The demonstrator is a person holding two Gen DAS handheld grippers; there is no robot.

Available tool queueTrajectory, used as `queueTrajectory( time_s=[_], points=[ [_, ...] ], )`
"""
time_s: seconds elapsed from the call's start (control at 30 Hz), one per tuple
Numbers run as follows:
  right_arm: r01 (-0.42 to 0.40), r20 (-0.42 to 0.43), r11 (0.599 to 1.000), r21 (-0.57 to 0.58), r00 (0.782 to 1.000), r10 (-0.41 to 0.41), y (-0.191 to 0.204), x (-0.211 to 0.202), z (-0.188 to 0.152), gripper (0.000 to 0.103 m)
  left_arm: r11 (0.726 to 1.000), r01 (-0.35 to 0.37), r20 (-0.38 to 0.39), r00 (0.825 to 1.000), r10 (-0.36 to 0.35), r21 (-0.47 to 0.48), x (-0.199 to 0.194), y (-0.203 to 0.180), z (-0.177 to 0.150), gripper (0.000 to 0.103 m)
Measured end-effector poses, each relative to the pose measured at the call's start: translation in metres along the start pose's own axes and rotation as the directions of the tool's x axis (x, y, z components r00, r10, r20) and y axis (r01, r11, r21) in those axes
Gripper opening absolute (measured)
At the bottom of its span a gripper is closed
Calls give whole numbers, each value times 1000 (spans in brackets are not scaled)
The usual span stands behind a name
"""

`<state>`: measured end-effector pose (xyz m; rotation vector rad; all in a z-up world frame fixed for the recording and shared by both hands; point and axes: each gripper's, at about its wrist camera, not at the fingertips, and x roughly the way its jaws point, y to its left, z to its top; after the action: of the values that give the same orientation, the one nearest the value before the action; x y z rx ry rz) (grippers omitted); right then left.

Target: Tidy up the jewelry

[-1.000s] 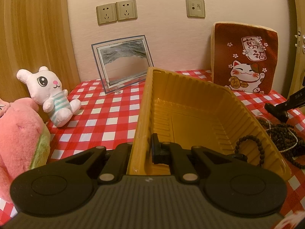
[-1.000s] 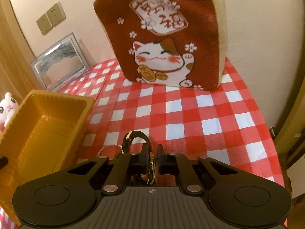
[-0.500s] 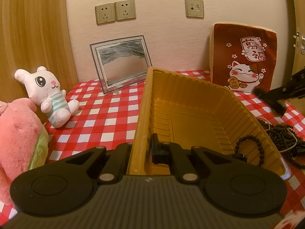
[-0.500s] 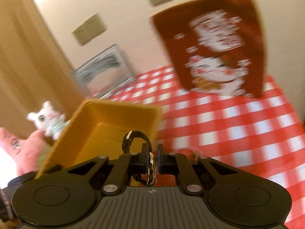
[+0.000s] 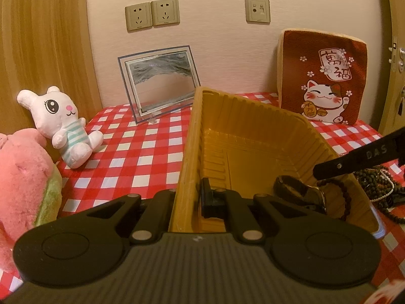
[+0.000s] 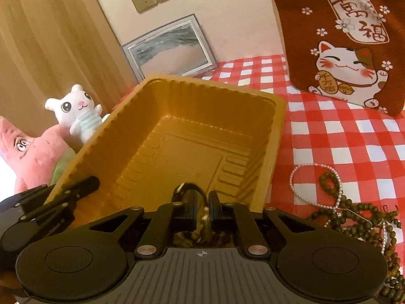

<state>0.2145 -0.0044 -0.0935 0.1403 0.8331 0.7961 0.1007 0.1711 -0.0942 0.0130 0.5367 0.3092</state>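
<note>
Ribbed gold plastic tray [image 5: 253, 136] clamped by left gripper [image 5: 187, 197]; right gripper [image 6: 202, 202] opening around looped watch [image 6: 188, 192].

A black strap watch [image 5: 296, 192] and dark bead bracelet [image 5: 341, 197] are seen in the ribbed yellow plastic tray [image 5: 250, 131]; bead strands [image 6: 354, 212] are piled beside it.

1. My left wrist view sits low at the near-left rim of the yellow tray [image 5: 253, 136], looking along it toward the wall.
2. My right wrist view hangs over the tray's [image 6: 192, 116] near-right end, angled down and leftward.
3. Both share the tray, sand picture [image 5: 159, 81] and cat cushion [image 6: 346, 43].
</note>
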Motion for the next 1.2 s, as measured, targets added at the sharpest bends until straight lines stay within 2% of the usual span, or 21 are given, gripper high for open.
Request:
queueTrajectory(
  time_s=[0.07, 0.13, 0.2, 0.33, 0.47, 0.6, 0.77, 0.87, 0.93, 1.0, 1.07, 1.2],
  points=[
    [-9, 35, 1000, 1, 999, 9, 0, -14, 1, 17, 1000, 2, -1, 1000, -2, -1, 1, 1, 0, 5],
    [-21, 77, 1000, -1, 997, 21, -1, -31, 0, 33, 1000, 2, -1, 1000, -2, -1, 1, 0, 0, 5],
    [-9, 107, 1000, -3, 994, 9, -5, -51, -7, 44, 1000, 2, -1, 1000, -2, -3, 1, 1, 0, 5],
    [48, 108, 998, 31, 993, -51, -24, -83, -25, 46, 1000, 4, -4, 1000, -4, -9, 2, 1, 0, 5],
    [135, 47, 986, 98, 989, -140, -54, -108, -47, 46, 1000, 6, -6, 1000, -7, -12, 1, 2, -1, 5],
    [215, 8, 963, 164, 976, -219, -87, -124, -60, 45, 1000, 5, -10, 1000, -6, -14, 0, 1, -3, 5],
    [244, 9, 950, 193, 968, -250, -109, -134, -59, 45, 1000, 7, -14, 1000, -7, -5, 0, 1, -4, 5],
    [230, 2, 969, 85, 973, -231, -101, -131, -55, 42, 1000, 7, -14, 1000, -7, -10, 0, 2, -4, 5],
    [218, -15, 975, -45, 976, -219, -89, -122, -54, 33, 1000, 7, -13, 1000, -7, -15, 0, 2, -3, 5],
    [206, -31, 963, -173, 976, -215, -76, -111, -52, 28, 1000, 6, -11, 1000, -6, -16, 0, 2, -3, 5],
    [199, -39, 947, -253, 976, -215, -67, -103, -53, 27, 1000, 6, -11, 1000, -7, -15, 0, 2, -3, 5],
    [182, -51, 927, -328, 976, -210, -62, -91, -55, 26, 1000, 6, -12, 1000, -7, -17, 0, 2, -3, 5]
  ],
)
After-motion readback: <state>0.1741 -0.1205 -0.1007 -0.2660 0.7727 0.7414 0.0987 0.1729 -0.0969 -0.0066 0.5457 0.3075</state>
